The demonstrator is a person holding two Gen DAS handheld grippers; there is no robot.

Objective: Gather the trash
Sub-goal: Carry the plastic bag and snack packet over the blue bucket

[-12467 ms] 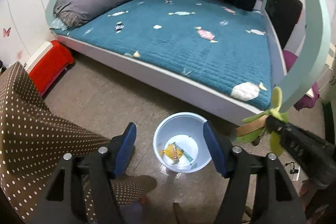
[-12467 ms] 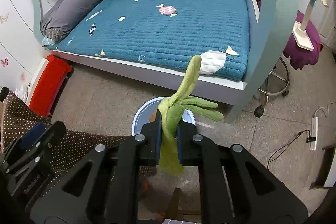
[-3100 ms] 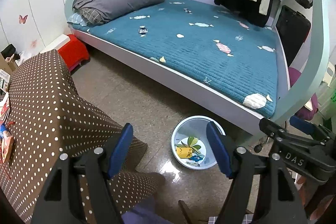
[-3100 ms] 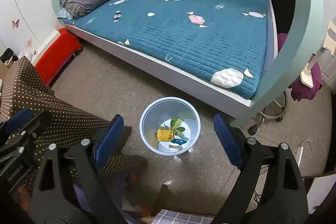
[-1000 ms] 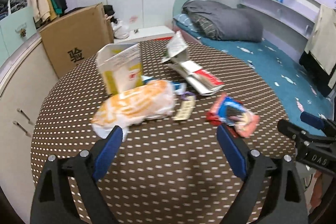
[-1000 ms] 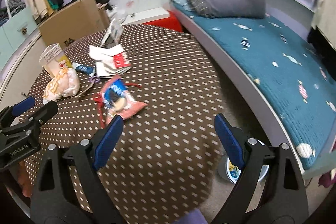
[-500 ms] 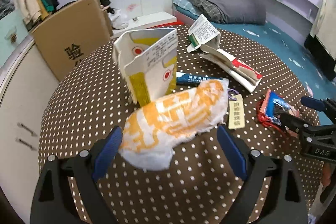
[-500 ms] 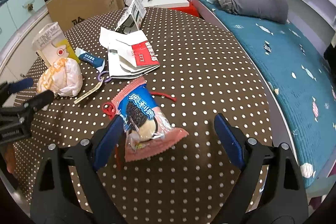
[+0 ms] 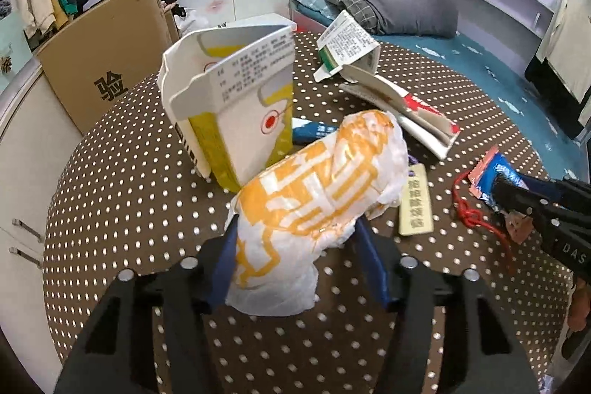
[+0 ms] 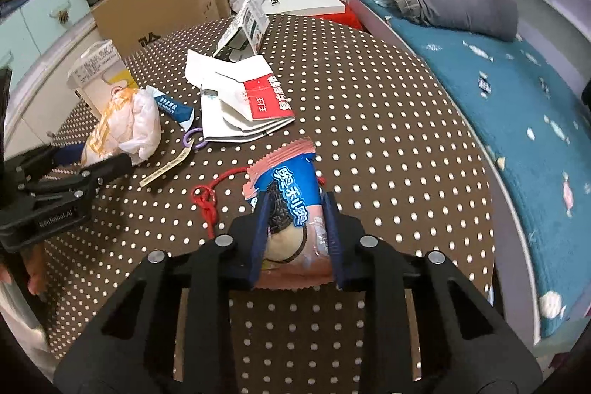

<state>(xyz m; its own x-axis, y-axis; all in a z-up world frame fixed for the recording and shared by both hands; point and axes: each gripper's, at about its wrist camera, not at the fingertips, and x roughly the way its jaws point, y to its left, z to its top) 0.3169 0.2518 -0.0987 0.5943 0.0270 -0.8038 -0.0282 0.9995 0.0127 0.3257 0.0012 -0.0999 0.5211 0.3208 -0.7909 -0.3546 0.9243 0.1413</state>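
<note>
1. The left gripper (image 9: 297, 261) is closing; its blue pads flank the near end of an orange-and-white plastic bag (image 9: 321, 187) and press against its sides.
2. The bag is crumpled and bulging, white film with bold orange printing. It lies on the brown polka-dot tablecloth (image 9: 122, 194), its far end against an opened white-and-yellow carton (image 9: 236, 98).
3. The right gripper (image 10: 297, 228) is closing on a cookie packet (image 10: 291, 194), which sits between the pads with both touching its sides.
4. The packet is blue with pink serrated end seals, white lettering and a picture of a dark sandwich cookie. It lies flat on the cloth near the table's front.
5. A red cord (image 10: 207, 198) lies knotted just left of the packet.
6. Other litter on the table: a flattened white-and-red paper box (image 10: 243, 102), a blue-and-white tube (image 10: 173, 106), a paper tag on a purple ring (image 10: 166, 165), and a tilted green-and-white carton (image 9: 347, 43).
7. A cardboard box (image 9: 99, 50) stands behind the table; a bed with a teal cover (image 10: 517, 106) lies to the right.
</note>
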